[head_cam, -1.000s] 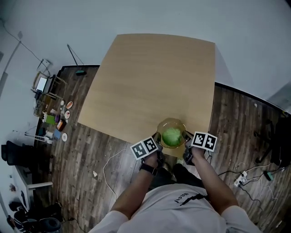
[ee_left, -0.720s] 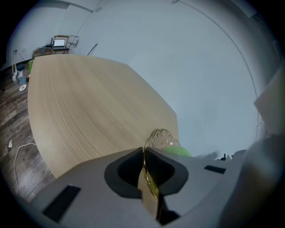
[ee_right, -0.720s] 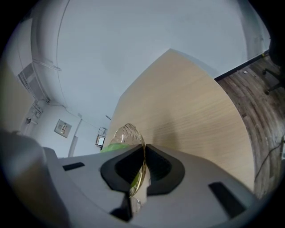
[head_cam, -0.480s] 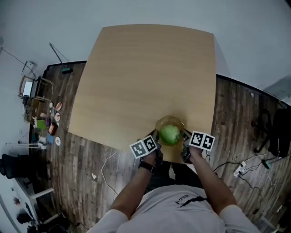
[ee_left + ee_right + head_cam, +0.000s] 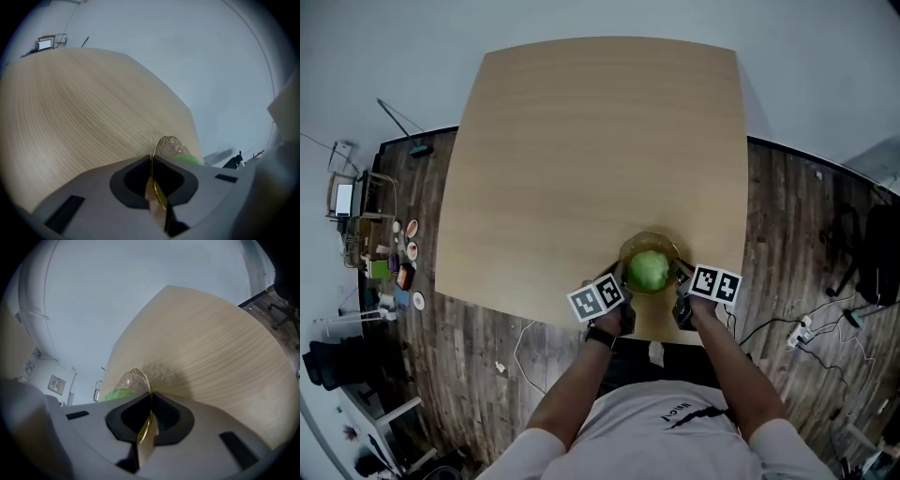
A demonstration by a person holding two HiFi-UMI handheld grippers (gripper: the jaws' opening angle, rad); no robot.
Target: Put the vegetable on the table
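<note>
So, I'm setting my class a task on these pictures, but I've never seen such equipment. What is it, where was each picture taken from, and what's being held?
No robot here: a person holds a clamping tool in each hand. The wide picture comes from a camera on their head, looking down at a wooden table. The other two come from cameras riding on the tools. The left gripper and right gripper each have their fingers closed on the rim of a glass bowl, on opposite sides. In it sits a round green vegetable. The bowl is at the table's near edge.
</note>
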